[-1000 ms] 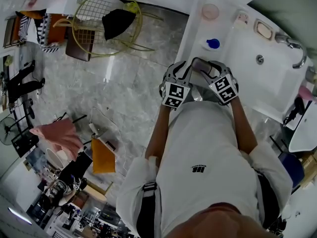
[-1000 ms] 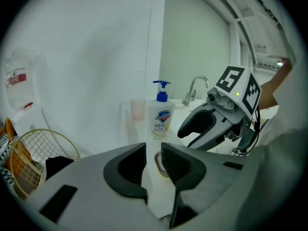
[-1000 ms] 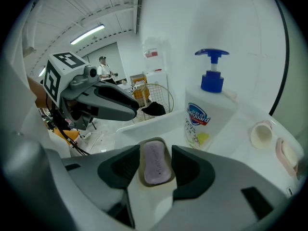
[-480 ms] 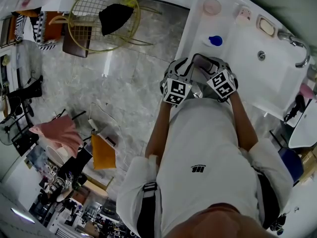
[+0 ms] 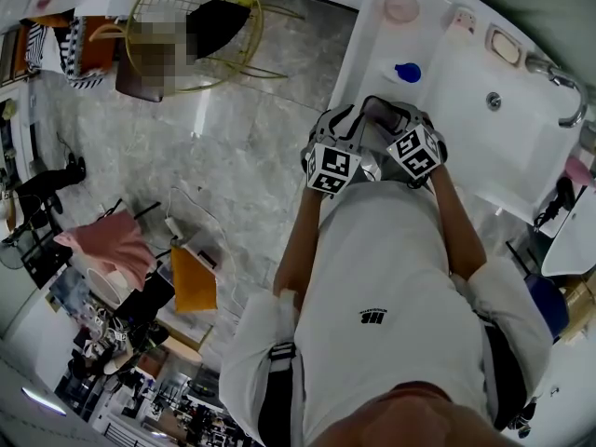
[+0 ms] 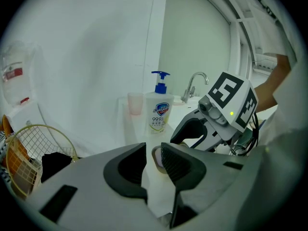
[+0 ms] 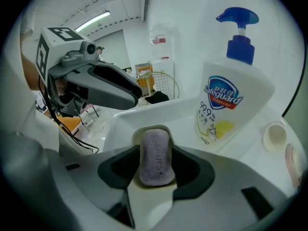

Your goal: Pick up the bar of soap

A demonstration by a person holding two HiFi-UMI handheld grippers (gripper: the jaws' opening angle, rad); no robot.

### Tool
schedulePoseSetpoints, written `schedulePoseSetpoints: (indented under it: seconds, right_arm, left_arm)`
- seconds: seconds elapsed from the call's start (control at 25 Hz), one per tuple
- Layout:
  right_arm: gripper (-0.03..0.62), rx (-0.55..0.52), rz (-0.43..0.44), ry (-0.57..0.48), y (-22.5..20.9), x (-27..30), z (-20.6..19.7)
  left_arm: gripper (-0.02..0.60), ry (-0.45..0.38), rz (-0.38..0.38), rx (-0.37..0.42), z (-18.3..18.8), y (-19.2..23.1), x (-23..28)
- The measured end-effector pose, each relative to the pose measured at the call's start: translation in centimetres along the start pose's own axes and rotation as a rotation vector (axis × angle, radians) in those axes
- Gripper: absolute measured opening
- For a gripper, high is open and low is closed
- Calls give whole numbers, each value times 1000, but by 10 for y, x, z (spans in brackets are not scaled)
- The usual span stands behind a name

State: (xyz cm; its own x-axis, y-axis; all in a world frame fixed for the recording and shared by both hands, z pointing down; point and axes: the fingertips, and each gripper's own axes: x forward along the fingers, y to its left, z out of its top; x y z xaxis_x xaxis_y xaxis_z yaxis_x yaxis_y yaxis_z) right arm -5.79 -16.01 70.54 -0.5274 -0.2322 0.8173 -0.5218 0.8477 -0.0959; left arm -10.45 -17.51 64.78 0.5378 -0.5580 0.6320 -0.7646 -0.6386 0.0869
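- Overhead, from the head view: the left gripper (image 5: 337, 136) and right gripper (image 5: 399, 124) were held close together at the near edge of a white vanity top (image 5: 365, 59), and their bodies covered what lay beneath. Further along the top stood a pump bottle (image 5: 407, 72) and a pink cup (image 5: 401, 7). The sink basin (image 5: 466, 119) and faucet (image 5: 562, 89) lay to the right.
- Same view, room: grey marble floor (image 5: 242, 156); a gold wire basket (image 5: 182, 12) holding a black cloth (image 5: 222, 24); a pink cloth (image 5: 114, 248) among clutter at lower left.
- Left gripper view: the jaws stood slightly apart with nothing between them. The right gripper showed just beyond, with the pump bottle and cup behind it against a white wall (image 6: 86, 57).
- Right gripper view: the bar of soap (image 7: 156, 158), purple, lay lengthwise in a beige soap dish (image 7: 150, 129) on the vanity top. The right jaws were pressed against its two long sides. The pump bottle stood just beyond the dish, and the left gripper hung close at the left.
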Motion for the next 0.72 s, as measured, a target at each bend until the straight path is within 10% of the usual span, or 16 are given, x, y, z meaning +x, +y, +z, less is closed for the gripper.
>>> schedulePoseSetpoints:
  seconds: [0.72]
  right_arm:
    - [215, -19, -14, 58, 2, 15, -3]
  left_arm:
    - [98, 7, 7, -10, -13, 4, -7]
